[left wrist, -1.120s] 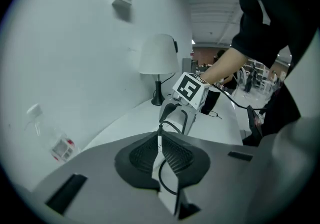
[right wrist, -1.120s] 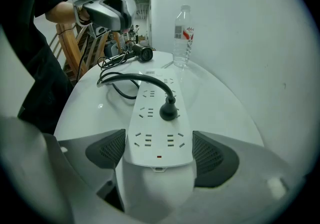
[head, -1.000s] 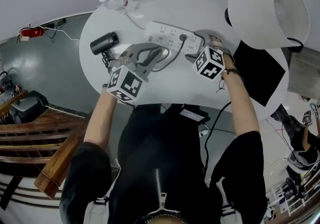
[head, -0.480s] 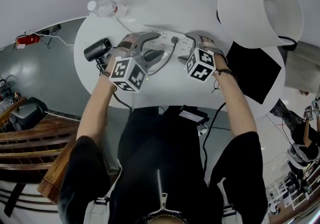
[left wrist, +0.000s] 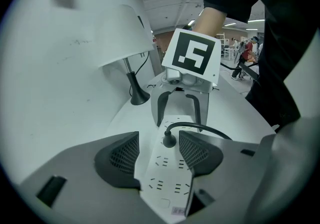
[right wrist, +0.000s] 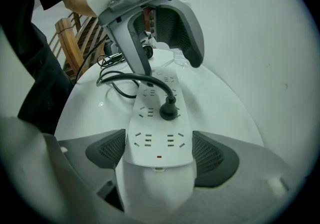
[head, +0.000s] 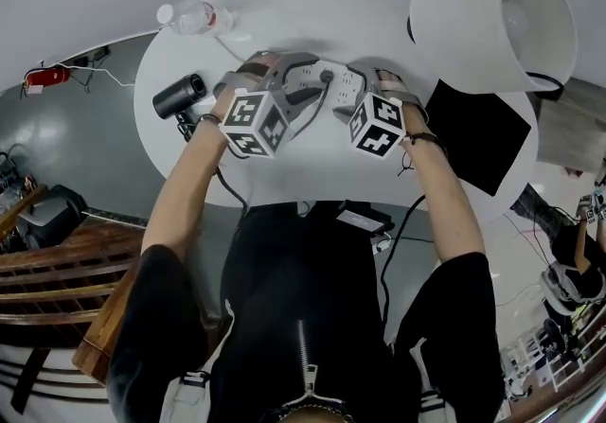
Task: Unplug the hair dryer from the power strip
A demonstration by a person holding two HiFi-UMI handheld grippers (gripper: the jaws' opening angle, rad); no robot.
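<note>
Hair dryer plug sitting in the power strip, which is lying left-to-right on the table. Left gripper nearer: jaws opening, plug standing untouched between their tips, closer to the right pad. Right gripper clamping the strip's right end

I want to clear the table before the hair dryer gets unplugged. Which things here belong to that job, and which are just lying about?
Job: white power strip; black round plug; black cord; black hair dryer.
Lying about: clear plastic bottle; white shaded lamp; flat black square mat.
</note>
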